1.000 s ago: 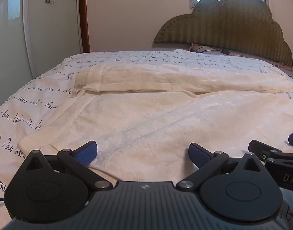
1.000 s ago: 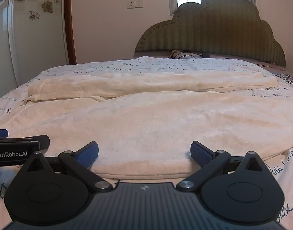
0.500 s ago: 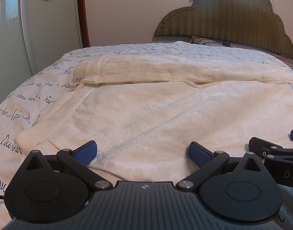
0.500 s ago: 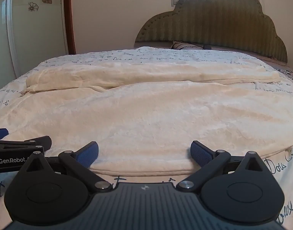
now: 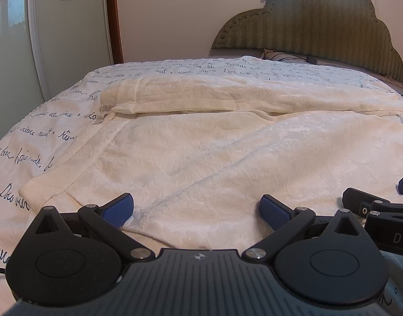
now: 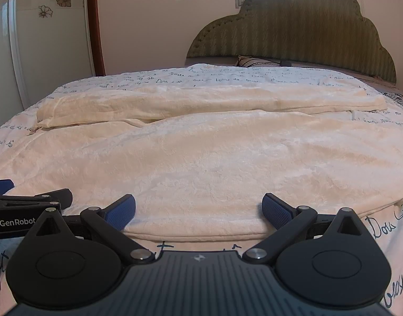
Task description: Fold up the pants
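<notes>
Bed (image 5: 38, 137) under a white cover printed with dark script, backed by a scalloped olive headboard (image 5: 320, 23). Cream fleece pants (image 5: 214, 152) spread flat across that cover, one leg lying along the far side, the other broad and close, its near edge just ahead of both tools. Left gripper (image 5: 197, 209) low over the near hem, blue pads (image 5: 117, 208) spread wide, nothing between them. Right gripper (image 6: 198, 210) likewise wide apart and empty, poised at the fabric's rounded near edge. Each tool's tip visible at the margin of the other's view.
</notes>
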A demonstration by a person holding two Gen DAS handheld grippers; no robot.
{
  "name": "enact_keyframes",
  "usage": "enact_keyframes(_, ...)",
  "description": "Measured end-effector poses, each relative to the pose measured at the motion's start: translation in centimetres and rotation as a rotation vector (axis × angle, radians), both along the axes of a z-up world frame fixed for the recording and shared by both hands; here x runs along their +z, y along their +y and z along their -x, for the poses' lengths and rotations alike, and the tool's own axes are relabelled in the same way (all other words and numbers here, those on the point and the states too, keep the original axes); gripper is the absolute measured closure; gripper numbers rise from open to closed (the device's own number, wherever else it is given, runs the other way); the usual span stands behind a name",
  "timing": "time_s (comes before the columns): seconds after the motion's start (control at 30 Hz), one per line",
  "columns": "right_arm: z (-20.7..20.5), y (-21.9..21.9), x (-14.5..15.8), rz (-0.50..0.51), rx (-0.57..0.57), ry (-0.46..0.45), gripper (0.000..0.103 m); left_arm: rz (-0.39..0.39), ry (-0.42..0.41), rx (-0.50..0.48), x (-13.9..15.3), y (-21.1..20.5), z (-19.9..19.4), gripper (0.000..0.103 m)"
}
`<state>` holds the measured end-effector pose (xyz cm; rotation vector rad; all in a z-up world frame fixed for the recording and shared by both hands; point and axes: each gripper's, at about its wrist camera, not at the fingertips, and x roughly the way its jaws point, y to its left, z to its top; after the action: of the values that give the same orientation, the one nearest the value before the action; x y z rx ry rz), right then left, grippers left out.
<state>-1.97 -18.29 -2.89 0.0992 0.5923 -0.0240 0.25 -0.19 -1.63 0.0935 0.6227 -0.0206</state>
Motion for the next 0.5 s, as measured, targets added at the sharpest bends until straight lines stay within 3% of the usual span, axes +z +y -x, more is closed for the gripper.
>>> enact_keyframes(0.5,0.06,-0.32,0.04,-0.023,0.001,-0.007,0.000,0.006,0.001,0.001,-0.11,-0.10,0.06,0.000)
